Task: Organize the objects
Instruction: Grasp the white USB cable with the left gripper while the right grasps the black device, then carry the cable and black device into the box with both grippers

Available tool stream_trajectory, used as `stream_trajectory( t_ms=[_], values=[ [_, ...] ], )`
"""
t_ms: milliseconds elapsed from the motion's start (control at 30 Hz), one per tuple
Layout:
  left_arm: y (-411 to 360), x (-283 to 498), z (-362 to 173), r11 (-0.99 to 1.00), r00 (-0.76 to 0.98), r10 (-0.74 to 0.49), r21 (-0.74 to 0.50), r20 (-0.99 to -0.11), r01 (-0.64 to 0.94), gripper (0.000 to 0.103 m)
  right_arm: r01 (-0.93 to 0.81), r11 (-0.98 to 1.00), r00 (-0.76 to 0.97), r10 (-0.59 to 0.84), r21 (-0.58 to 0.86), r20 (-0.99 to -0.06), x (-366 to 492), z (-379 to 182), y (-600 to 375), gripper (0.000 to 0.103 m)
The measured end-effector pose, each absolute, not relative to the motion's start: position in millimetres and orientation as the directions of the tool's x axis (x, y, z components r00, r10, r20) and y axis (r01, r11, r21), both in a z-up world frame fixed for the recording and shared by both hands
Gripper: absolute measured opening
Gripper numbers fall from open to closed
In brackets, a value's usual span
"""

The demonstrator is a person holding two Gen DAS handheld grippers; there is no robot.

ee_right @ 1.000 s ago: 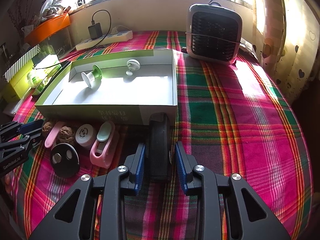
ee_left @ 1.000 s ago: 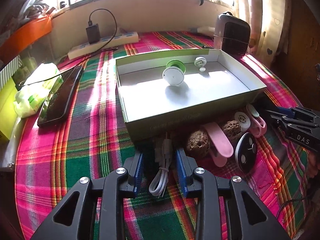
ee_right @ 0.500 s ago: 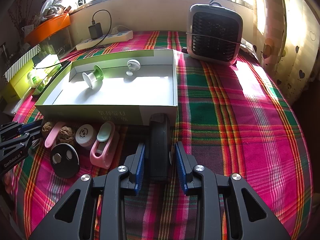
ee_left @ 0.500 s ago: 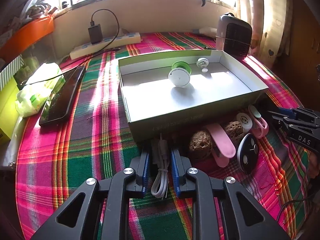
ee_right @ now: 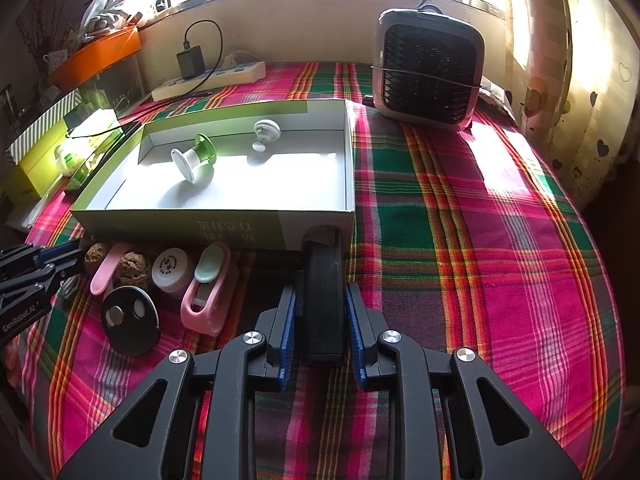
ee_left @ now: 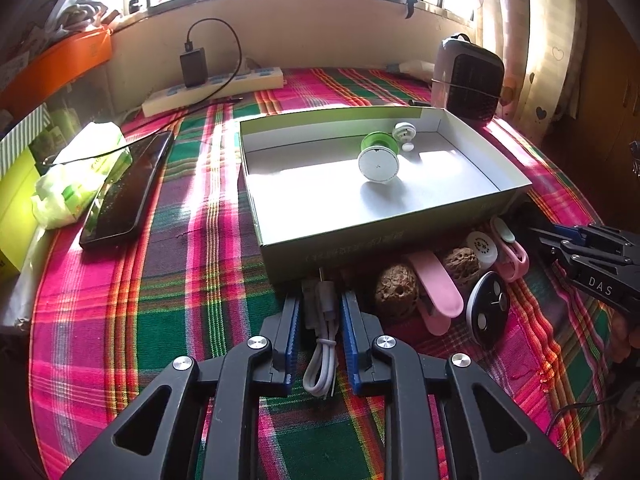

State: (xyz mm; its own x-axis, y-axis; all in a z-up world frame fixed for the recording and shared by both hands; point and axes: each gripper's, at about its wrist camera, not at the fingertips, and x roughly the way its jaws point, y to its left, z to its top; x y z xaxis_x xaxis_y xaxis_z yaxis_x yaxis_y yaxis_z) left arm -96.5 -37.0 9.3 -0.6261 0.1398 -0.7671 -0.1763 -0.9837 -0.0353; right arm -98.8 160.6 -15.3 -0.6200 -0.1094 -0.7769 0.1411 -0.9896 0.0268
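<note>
Two small spools (ee_left: pixel 379 158) lie in the green box (ee_left: pixel 360 236); the rest wait along its near wall. Left tongs (ee_left: pixel 320 320) straddle the white cable (ee_left: pixel 322 340) at six o'clock, narrowly apart. Right tongs (ee_right: pixel 320 320) flank the black bar (ee_right: pixel 322 296), barely touching.

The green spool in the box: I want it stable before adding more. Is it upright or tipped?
Tipped. The green spool lies on its side in the box, white end disc facing forward, resting on its flange rims.
</note>
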Motion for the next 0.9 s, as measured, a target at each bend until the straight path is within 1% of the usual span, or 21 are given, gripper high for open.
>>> stream_trajectory(
  t_ms=[600,900],
  values=[
    [-41,-102,40,-0.981,-0.657,0.181,-0.082,-0.732,-0.178,0.017,0.172,-0.984,-0.648,-0.155,0.055,-0.746,-95,12,157,0.024],
    [-39,-117,53,-0.978,-0.671,0.193,-0.089,-0.716,-0.186,0.017,0.178,-0.984,-0.666,-0.143,0.030,-0.732,-104,24,153,0.024]
  ],
)
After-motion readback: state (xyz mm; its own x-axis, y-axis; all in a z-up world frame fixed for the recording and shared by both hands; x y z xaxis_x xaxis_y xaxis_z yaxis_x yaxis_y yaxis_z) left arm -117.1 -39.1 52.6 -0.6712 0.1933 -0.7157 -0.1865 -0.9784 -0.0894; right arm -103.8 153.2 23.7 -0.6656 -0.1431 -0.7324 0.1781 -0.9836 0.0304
